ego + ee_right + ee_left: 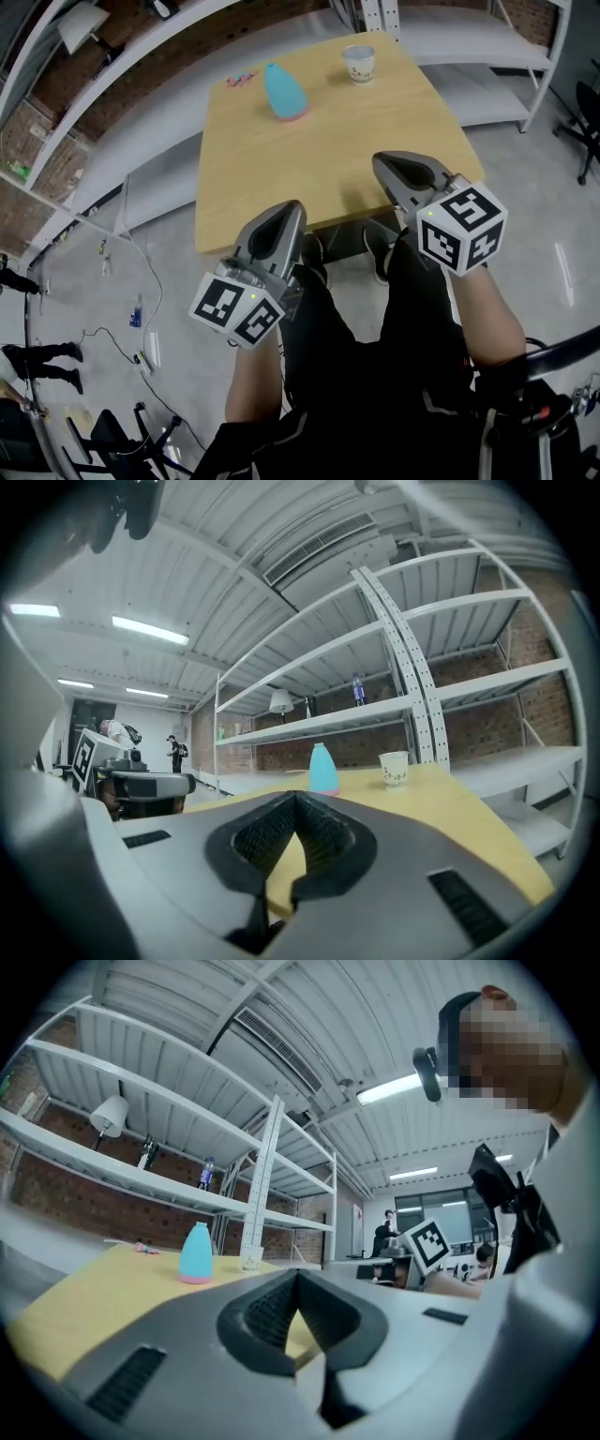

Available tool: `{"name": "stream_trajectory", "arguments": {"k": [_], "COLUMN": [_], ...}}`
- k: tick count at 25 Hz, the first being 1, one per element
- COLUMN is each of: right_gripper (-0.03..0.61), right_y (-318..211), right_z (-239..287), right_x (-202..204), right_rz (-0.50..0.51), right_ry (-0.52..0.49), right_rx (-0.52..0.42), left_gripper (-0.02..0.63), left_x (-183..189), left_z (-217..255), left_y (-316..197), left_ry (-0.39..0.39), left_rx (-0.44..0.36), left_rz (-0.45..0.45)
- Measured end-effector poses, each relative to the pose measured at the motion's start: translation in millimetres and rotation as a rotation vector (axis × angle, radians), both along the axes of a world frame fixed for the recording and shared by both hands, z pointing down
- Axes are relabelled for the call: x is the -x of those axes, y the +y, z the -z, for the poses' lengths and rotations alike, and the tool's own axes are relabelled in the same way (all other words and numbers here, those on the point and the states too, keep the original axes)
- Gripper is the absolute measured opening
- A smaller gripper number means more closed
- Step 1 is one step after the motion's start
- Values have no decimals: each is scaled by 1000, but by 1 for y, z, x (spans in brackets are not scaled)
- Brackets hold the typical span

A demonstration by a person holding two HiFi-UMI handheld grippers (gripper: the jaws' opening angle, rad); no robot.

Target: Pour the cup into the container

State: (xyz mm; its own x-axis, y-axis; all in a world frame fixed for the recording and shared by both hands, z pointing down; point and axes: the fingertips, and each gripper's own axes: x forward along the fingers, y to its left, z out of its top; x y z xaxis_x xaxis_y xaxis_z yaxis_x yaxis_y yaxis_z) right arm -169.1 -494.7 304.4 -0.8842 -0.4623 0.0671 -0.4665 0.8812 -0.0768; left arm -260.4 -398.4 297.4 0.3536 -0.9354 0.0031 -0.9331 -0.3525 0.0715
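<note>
So, both claws are clamped fully together with nothing in them. The left gripper point(298, 1277) has its two dark ribbed pads meeting at the tips, and the right gripper point(296, 799) is the same: pinched closed, just bare tabletop showing past the pads.

From the head view, both are held at the near end of the wooden table point(281, 178). The left one is right around the near edge and the right one is a bit further in over the near right part. Each has its marker cube point(461, 228) on the back end, towards the person's black trousers.

The cup point(358, 64), white paper with a small print, stands upright at the far edge, towards the right. The container point(284, 92), a light blue bottle shape with a pink base, stands to the left of it, near but not touching. Both are well apart from the claws. Some small pink bits point(241, 80) lie further left. White shelving point(403, 705) runs behind the table.
</note>
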Motion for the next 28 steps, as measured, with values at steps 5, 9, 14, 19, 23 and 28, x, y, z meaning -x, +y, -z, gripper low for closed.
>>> {"name": "stream_trajectory", "arguments": {"k": [5, 9, 14, 19, 23, 28], "right_gripper": [0, 0, 0, 0, 0, 0], "right_y": [75, 149, 244, 335, 401, 495], "right_z": [-8, -10, -9, -6, -5, -7], "right_x": [-47, -85, -119, -147, -173, -205], "right_rz": [24, 35, 35, 47, 33, 50], "right_ry": [16, 21, 14, -17, -28, -7], "right_rx": [-5, 0, 2, 14, 12, 4], "left_gripper": [2, 1, 1, 1, 2, 2], "left_x": [-56, -101, -131, -161, -184, -220], "left_z": [-4, -2, -5, -1, -3, -12], "left_y": [66, 139, 226, 314, 380, 469], "left_ry": [-29, -53, -39, -75, -65, -44], "left_rx": [-3, -19, 2, 6, 16, 24], "left_rz": [-18, -30, -23, -27, -31, -33]}}
